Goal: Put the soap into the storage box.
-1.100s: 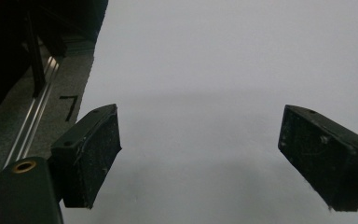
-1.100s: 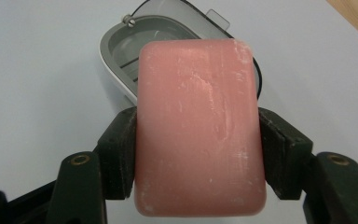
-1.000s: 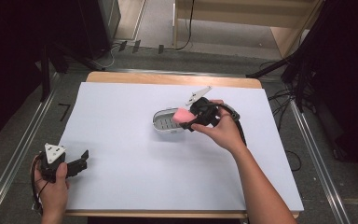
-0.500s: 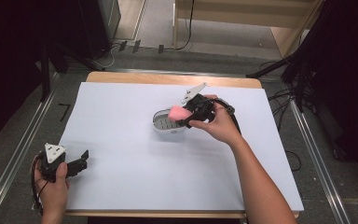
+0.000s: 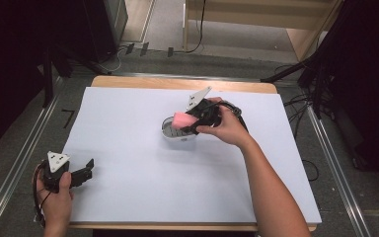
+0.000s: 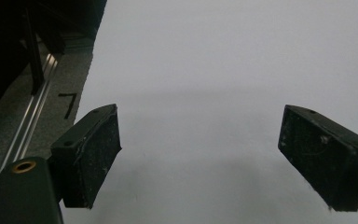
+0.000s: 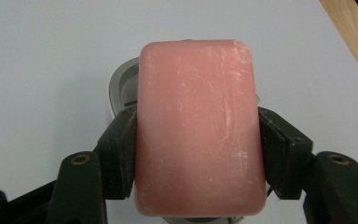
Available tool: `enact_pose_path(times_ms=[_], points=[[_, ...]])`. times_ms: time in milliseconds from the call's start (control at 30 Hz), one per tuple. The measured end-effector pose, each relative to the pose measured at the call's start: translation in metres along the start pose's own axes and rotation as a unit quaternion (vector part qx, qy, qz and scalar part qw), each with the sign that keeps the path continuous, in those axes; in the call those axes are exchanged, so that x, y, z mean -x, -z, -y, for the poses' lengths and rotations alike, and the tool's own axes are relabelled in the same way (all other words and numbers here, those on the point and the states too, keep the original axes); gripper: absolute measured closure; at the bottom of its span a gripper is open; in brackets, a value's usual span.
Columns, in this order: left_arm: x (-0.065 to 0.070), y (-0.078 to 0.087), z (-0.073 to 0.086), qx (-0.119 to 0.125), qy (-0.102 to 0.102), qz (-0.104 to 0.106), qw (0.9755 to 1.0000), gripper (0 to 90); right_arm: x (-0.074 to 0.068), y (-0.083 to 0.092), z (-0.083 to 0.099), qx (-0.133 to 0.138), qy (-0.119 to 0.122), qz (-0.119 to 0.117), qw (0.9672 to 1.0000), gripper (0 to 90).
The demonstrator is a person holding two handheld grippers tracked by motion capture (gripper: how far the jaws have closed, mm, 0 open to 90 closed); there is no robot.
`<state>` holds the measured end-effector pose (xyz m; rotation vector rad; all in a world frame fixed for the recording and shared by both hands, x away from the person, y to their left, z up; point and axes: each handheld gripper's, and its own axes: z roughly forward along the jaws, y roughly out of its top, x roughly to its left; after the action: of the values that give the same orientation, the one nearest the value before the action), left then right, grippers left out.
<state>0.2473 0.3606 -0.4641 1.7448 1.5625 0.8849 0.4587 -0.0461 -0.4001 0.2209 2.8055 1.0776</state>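
R tool [image 7: 196, 140] pinching pink soap [image 7: 198, 126] over grey dish [image 5: 175, 132] — L tool [image 6: 200, 154] spread, nothing btwn.

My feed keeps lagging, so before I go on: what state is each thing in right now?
Pink rectangular soap bar: clamped at its sides, held over the dish.
White oval soap dish: on the table, no soap seated in it yet.
Right gripper: shut on the soap.
Left gripper: open, nothing between its jaws.

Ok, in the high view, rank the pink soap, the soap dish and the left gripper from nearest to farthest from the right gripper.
1. pink soap: clamped between the right gripper jaws.
2. soap dish: directly beneath the soap, mid-table.
3. left gripper: far off at the table's near left corner.
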Motion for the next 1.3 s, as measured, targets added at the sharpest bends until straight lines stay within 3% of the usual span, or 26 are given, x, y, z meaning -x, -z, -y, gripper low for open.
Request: enact_pose_path(times_ms=[167,667,833,1100,1167,1267,1300], points=[[0.000,0.000,0.000,0.000,0.001,0.000,1.0000,13.6,0.004,-0.010,-0.003,-0.021,0.030,-0.015,0.9992,38.8],[0.000,0.000,0.000,-0.001,0.002,0.002,1.0000,13.5,0.007,-0.020,-0.003,-0.017,0.017,-0.031,0.9992,38.6],[0.000,-0.001,0.000,-0.002,0.001,0.001,1.0000,13.5,0.011,-0.007,-0.002,0.020,-0.038,-0.030,0.9986,35.2],[0.000,-0.001,0.000,-0.002,-0.001,0.001,1.0000,13.5,0.011,0.008,0.007,0.033,-0.091,-0.008,0.9953,34.8],[0.000,-0.001,0.000,-0.002,-0.001,0.001,1.0000,13.5,0.011,0.012,0.015,0.033,-0.113,0.003,0.9931,31.0],[0.000,-0.001,0.000,-0.002,-0.001,0.001,1.0000,13.5,0.010,0.016,0.021,0.038,-0.127,0.015,0.9911,29.5],[0.000,-0.001,0.000,-0.002,-0.001,0.001,1.0000,13.5,0.008,0.020,0.027,0.041,-0.143,0.023,0.9885,26.5]])
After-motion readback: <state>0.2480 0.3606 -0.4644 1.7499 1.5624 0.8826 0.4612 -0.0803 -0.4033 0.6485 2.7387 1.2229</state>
